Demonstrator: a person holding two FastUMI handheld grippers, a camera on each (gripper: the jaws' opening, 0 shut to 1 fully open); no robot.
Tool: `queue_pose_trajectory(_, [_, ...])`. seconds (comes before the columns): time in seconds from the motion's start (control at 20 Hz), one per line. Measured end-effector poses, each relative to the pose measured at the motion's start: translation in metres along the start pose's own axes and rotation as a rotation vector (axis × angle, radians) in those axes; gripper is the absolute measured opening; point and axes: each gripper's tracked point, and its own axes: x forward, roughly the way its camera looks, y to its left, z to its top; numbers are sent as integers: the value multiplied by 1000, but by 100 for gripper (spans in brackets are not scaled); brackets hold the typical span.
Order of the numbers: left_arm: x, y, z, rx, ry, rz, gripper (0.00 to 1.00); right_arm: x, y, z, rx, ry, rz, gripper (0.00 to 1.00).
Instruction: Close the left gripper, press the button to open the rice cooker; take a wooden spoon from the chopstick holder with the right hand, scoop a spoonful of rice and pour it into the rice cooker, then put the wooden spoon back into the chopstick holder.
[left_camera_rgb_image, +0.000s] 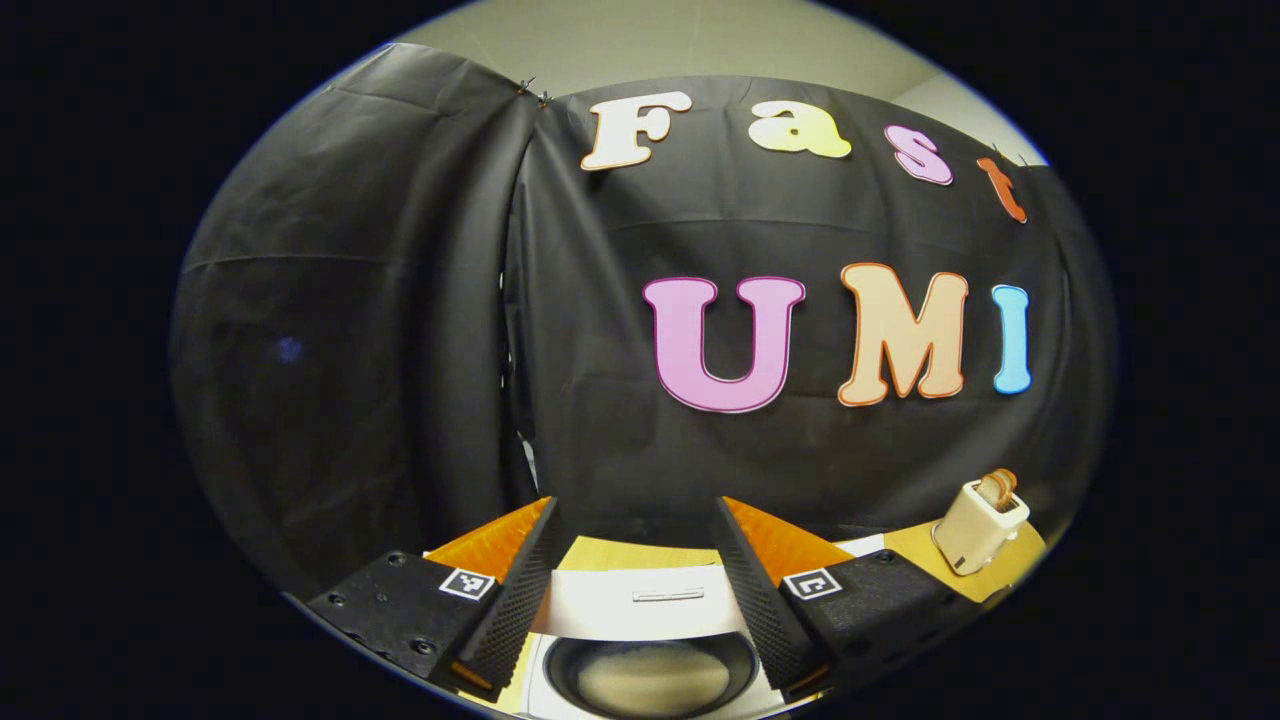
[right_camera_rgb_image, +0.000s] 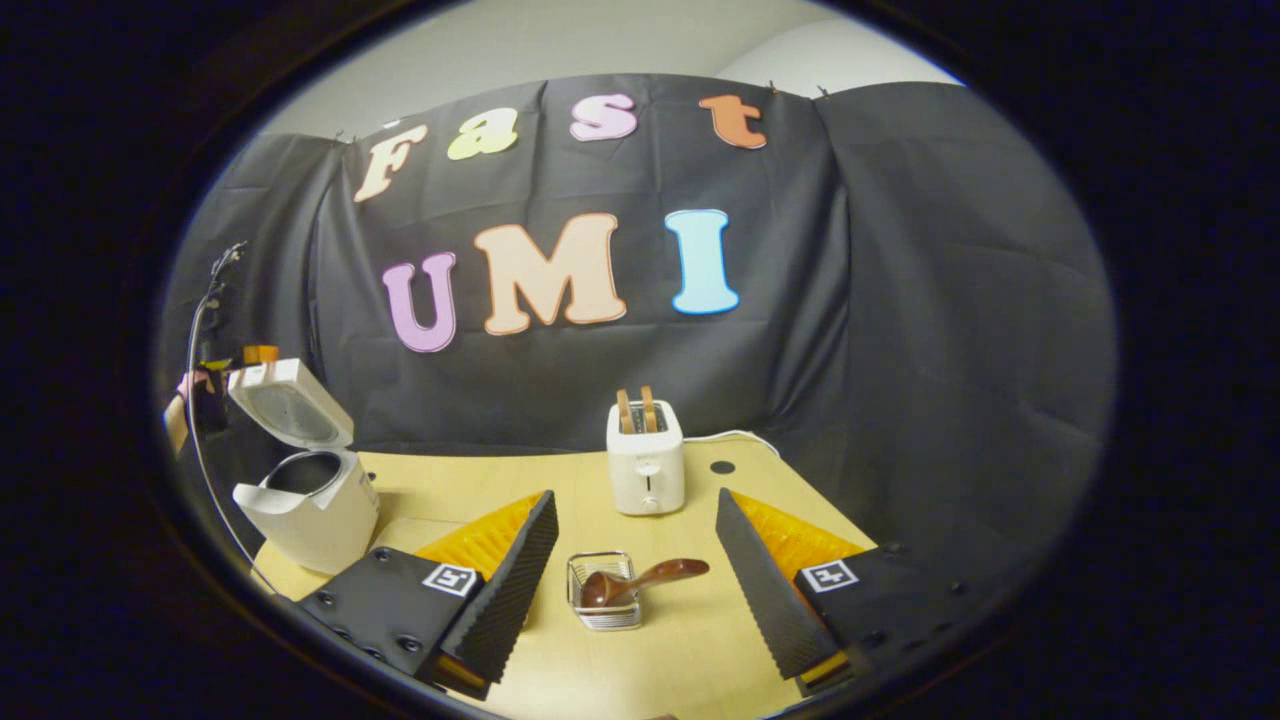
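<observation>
Between our left gripper's (left_camera_rgb_image: 636, 575) spread fingers, which clamp nothing, we look straight down into the open rice cooker (left_camera_rgb_image: 645, 655): its dark inner pot (left_camera_rgb_image: 650, 675) sits right under the camera with a pale layer of rice (left_camera_rgb_image: 652, 680) at the bottom, and the raised white lid (left_camera_rgb_image: 640, 603) stands just behind the pot, between the fingertips. Off to the right in the left gripper view we see a cream toaster (left_camera_rgb_image: 978, 527) with bread slices (left_camera_rgb_image: 997, 487) sticking out of its slots, on the pale wooden table (left_camera_rgb_image: 900, 545).

In the right gripper view, our right gripper (right_camera_rgb_image: 636, 560) also stands with its fingers wide apart, holding nothing. Between them, on the table (right_camera_rgb_image: 640, 660), sits the small wire chopstick holder (right_camera_rgb_image: 603, 592), and the wooden spoon (right_camera_rgb_image: 640, 580) lies in it with its bowl inside the basket and its handle leaning out to the right over the rim. Neither finger touches spoon or holder. Behind the holder stands the toaster (right_camera_rgb_image: 646, 468), a white cord (right_camera_rgb_image: 725, 436) running from it toward the cloth wall. At the far left of the table we see the rice cooker (right_camera_rgb_image: 312, 505), lid (right_camera_rgb_image: 290, 402) tilted up and back, pot mouth exposed. Just beyond it a hand (right_camera_rgb_image: 190, 385) holds the other gripper, too small for us to judge.
</observation>
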Motion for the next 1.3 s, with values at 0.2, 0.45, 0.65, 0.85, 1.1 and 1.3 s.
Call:
queue_pose_trajectory(0.2, [-32,-3,-39,-2,41,-2,89,0,2,10,-8,-21,11,100])
queue_pose_trajectory(0.45, [-58,-5,-88,-1,82,-12,88,-6,6,17,-25,-32,17,100])
queue_pose_trajectory(0.65, [-67,-8,-129,-7,151,-34,89,-9,6,21,-38,-40,7,100])
queue_pose_trajectory(0.85, [-67,-9,-158,-5,198,-41,89,-15,11,19,-38,-28,7,100])
queue_pose_trajectory(1.1, [-66,-8,-179,0,218,-39,90,-22,15,14,-45,-18,-3,100])
queue_pose_trajectory(1.3, [-66,-10,-184,-10,189,-38,89,-27,21,13,-38,-21,-1,100])
